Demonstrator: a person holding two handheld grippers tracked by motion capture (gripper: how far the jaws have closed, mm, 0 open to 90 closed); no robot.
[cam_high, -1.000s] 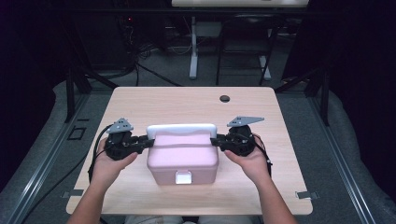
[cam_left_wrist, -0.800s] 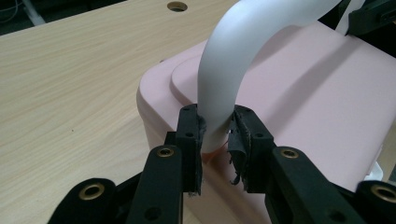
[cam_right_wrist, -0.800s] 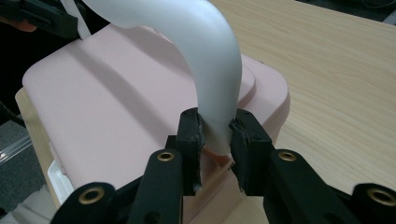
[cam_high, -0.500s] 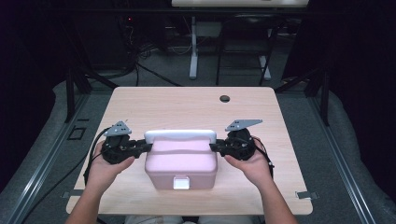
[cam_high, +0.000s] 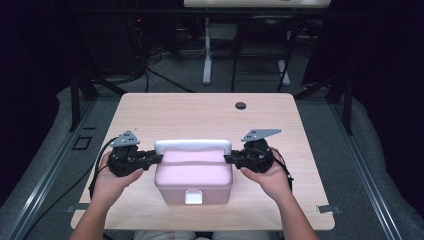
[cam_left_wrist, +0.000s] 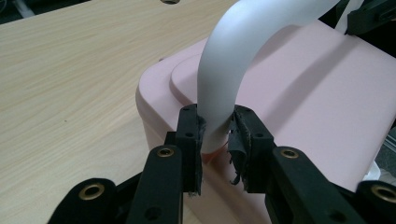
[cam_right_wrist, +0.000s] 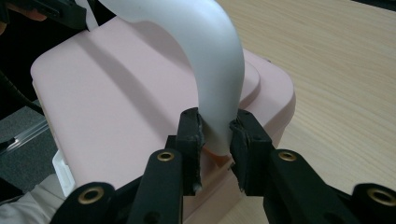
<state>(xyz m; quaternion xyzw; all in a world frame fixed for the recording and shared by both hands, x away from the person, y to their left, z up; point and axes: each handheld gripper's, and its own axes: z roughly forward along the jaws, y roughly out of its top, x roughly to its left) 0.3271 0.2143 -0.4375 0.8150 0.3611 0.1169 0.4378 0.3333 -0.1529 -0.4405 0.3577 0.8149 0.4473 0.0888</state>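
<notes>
A dark room with cables and stand legs across the grey floor is framing a light wooden table (cam_high: 200, 112) in the middle of the high view. A pink lidded box (cam_high: 192, 172) is sitting on the table in the lower centre of that frame, near the person's edge, with a white latch on its front. Its white handle (cam_high: 192, 146) is arching over the lid from one short end to the other. The left gripper (cam_high: 152, 159) is reaching in from the left of the frame, and its jaws are clamping the handle's left end just above the box's side. The right gripper (cam_high: 231, 159) is reaching in from the right, its jaws clamping the handle's other end likewise. A small dark hole (cam_high: 241, 105) is showing in the tabletop at the upper right.
</notes>
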